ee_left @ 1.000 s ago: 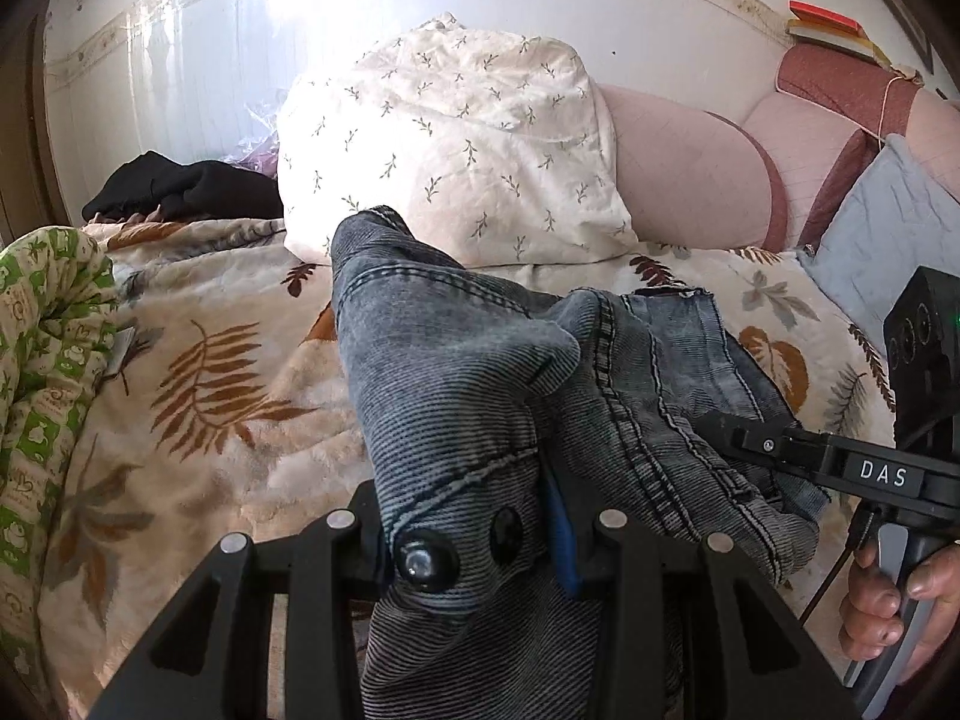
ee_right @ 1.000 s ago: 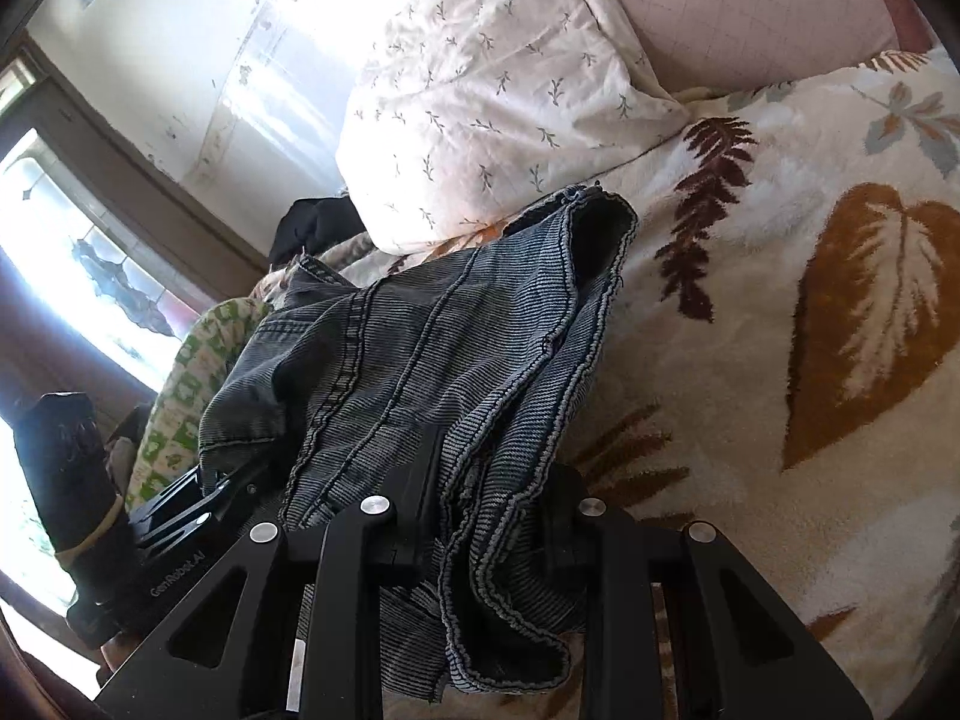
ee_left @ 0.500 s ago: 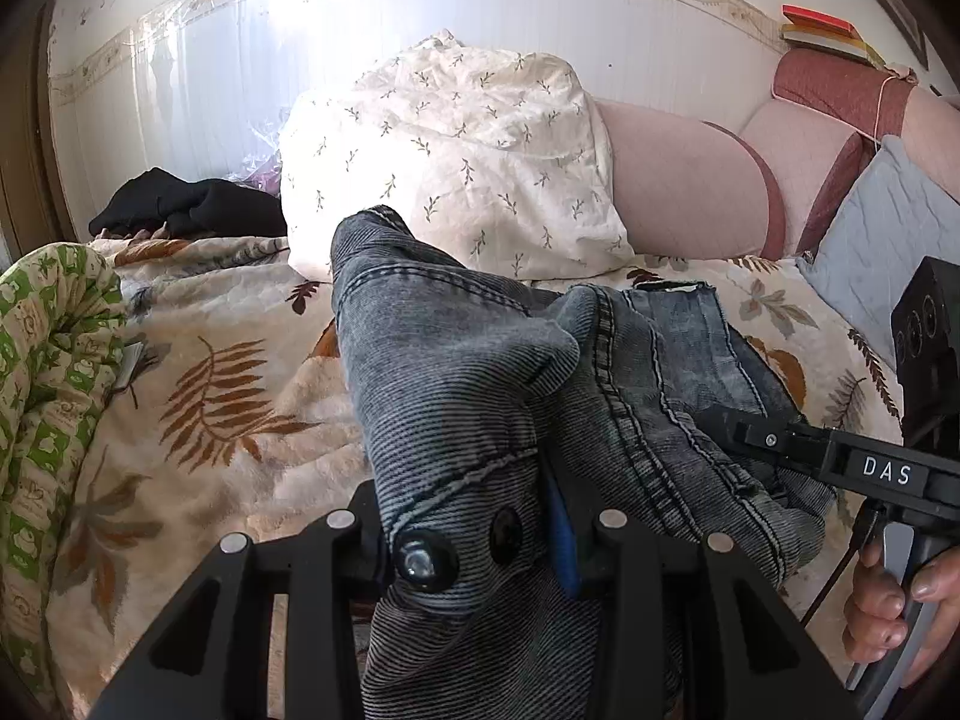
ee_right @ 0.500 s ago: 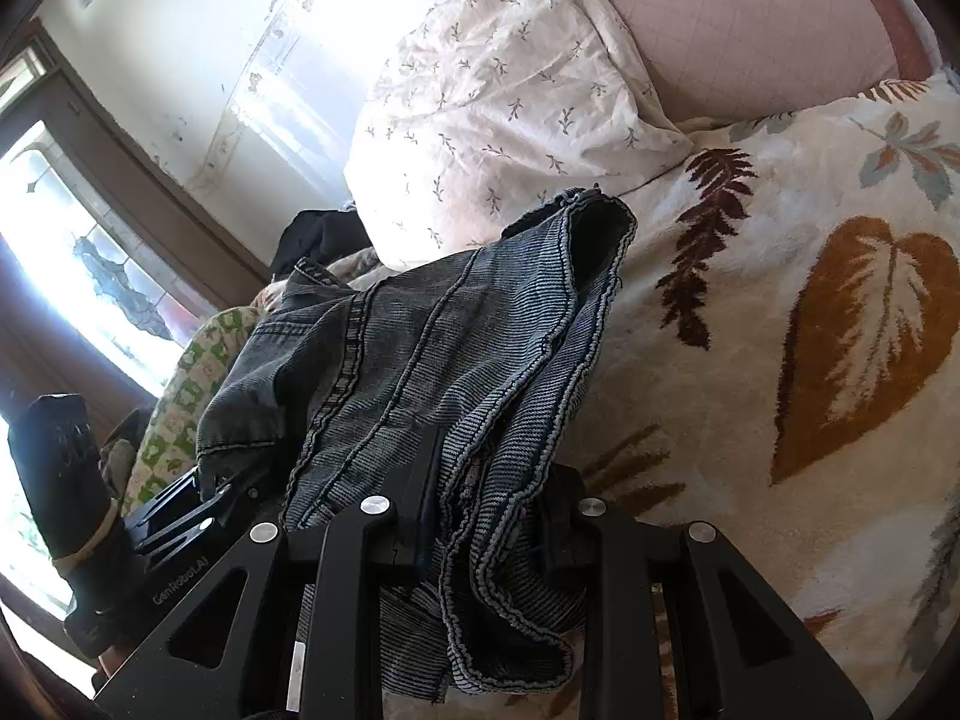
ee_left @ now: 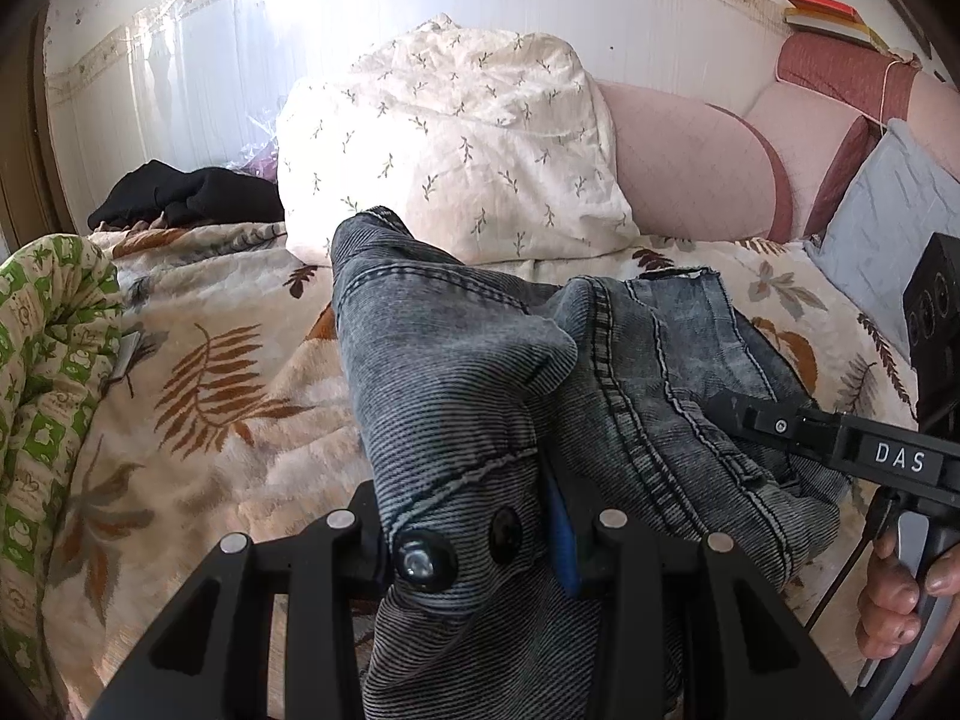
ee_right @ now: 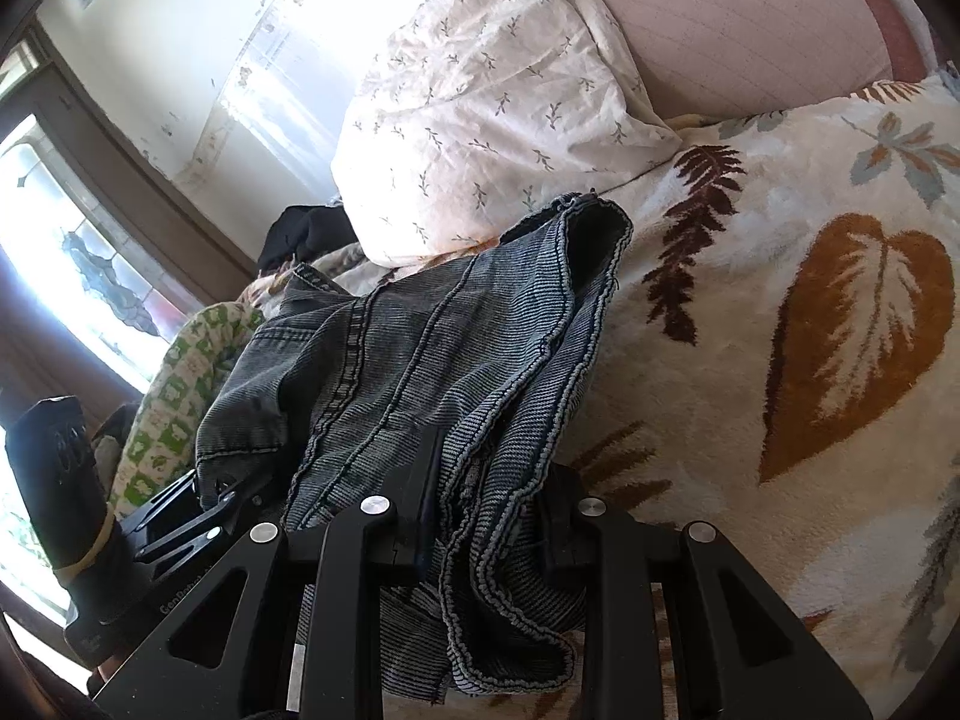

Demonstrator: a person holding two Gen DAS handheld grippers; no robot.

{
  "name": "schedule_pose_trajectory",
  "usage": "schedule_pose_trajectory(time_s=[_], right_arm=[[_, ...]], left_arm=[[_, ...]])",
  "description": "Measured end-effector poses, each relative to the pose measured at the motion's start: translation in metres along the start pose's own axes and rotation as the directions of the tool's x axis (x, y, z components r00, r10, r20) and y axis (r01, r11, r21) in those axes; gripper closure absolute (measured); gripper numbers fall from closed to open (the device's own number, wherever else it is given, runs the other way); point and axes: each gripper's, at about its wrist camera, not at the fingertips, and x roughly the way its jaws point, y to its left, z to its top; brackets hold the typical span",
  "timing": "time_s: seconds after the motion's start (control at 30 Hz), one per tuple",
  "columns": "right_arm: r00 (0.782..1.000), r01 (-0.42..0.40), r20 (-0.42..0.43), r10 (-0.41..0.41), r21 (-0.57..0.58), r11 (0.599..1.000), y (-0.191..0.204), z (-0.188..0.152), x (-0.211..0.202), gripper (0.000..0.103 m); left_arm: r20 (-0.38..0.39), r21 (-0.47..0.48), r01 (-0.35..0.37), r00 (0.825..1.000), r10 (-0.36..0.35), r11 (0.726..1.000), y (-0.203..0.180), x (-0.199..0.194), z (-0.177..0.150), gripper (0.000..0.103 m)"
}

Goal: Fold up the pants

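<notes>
Pants (ee_left: 456,396), grey denim, clamped at the buttoned waistband by the left gripper (ee_left: 474,540) and at a bunched hem edge by the right gripper (ee_right: 486,516), the rest draped on the leaf-print blanket (ee_left: 228,396) before the pillow (ee_left: 456,150); keep both grips level and taut so edges align

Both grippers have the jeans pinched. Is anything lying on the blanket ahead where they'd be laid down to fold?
Nothing visible: the leaf-print blanket around the jeans is bare up to the floral pillow.
</notes>
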Motion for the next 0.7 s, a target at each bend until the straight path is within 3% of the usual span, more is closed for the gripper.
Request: schedule_pose_trajectory(time_s=[0.33, 0.6, 0.7], right_arm=[[0.999, 0.034, -0.030, -0.034, 0.014, 0.999, -0.007, -0.003, 0.008, 0.079], [0.996, 0.071, -0.063, -0.070, 0.010, 0.997, -0.013, -0.008, 0.015, 0.077], [0.994, 0.084, -0.075, -0.083, 0.010, 0.996, -0.016, -0.010, 0.018, 0.071]], left_arm=[[-0.050, 0.012, -0.021, 0.999, 0.022, 1.000, -0.002, 0.014, -0.007, 0.061], [-0.086, 0.019, -0.053, 0.995, 0.054, 0.998, 0.002, 0.023, -0.009, 0.042], [-0.083, 0.015, -0.051, 0.995, 0.052, 0.999, 0.006, 0.019, -0.005, 0.037]])
